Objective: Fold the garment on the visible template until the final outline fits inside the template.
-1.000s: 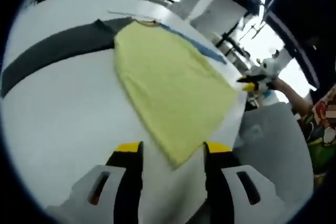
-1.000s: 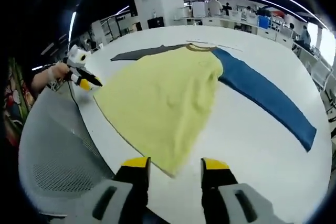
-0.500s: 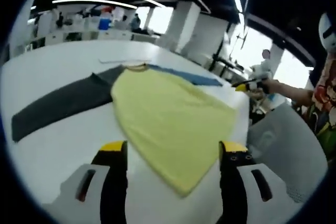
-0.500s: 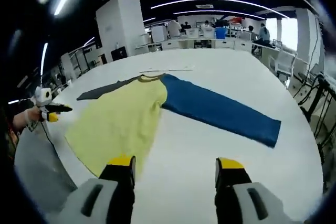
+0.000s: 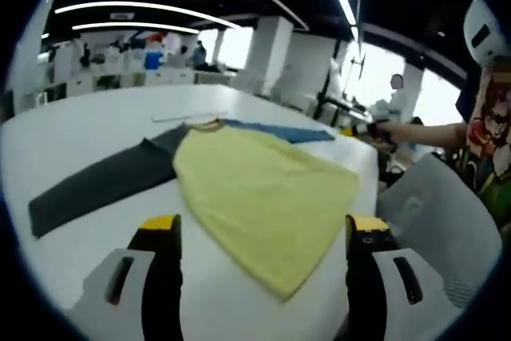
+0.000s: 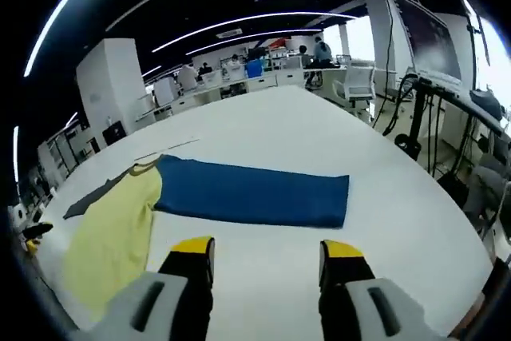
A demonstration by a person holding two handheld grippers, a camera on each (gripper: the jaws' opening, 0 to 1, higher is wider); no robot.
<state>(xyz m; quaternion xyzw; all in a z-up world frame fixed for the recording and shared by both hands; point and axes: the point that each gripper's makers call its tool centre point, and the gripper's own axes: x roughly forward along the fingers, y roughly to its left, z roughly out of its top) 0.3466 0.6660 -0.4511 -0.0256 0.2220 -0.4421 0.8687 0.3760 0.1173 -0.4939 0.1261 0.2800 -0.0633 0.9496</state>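
Lettering is not legible on any item in either view. Garment (image 5: 259, 189) lies flat on the white bench (image 5: 88, 129): a long-sleeved shirt with a yellow body, a dark grey sleeve (image 5: 104, 181) and a blue sleeve (image 6: 251, 192), both sleeves spread outward.

Left gripper view: the left hand-held gripper (image 5: 259, 233) is released, jaws wide apart and empty, poised above the bench with the yellow hem corner lying between and just ahead of the jaw tips. The grey sleeve extends to the left. At the right edge, a person's hand holds the other hand-held gripper (image 5: 367, 128) beyond the bench, beside a grey mesh chair (image 5: 435, 221).

Right gripper view: the right hand-held gripper (image 6: 263, 253) is released, jaws apart and empty. The blue sleeve lies full length just ahead of the jaw tips, apart from them; the yellow body lies to the left. Office desks and chairs stand in the background.
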